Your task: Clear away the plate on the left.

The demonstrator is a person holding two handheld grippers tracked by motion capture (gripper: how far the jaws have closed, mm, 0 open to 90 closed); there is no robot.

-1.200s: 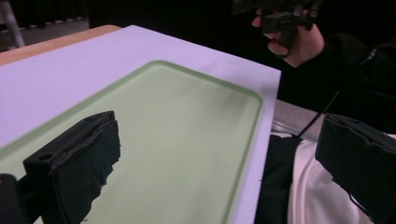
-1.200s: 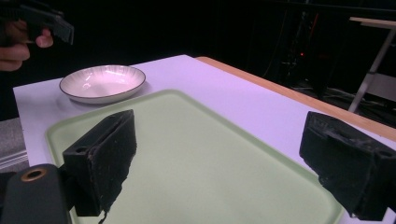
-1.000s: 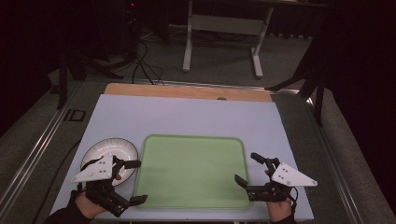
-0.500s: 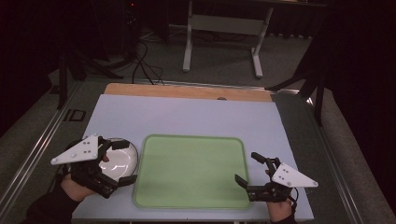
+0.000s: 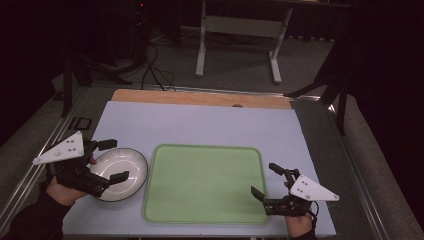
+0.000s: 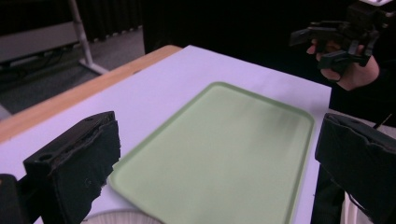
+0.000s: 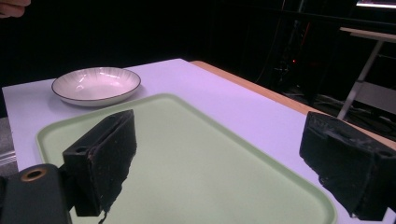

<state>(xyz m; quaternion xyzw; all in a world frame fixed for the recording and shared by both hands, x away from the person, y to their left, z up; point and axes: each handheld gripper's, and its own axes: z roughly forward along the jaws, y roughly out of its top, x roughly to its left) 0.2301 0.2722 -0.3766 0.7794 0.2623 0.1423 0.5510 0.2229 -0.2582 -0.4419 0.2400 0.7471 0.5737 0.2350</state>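
Bowl [image 5: 120,172]: I see it upright, mouth up, round, no long axis.
Left gripper [image 5: 111,161]: wide open over bowl, holding nothing.
Right gripper [image 5: 267,181]: wide open, empty, by tray [image 5: 205,182].

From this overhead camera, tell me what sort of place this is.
Probably a lab or recording studio rather than a kitchen. The table has a plain lilac cover, dark curtains surround it, cables trail on the floor, and a person holds a left gripper and a right gripper over a white bowl and green tray.
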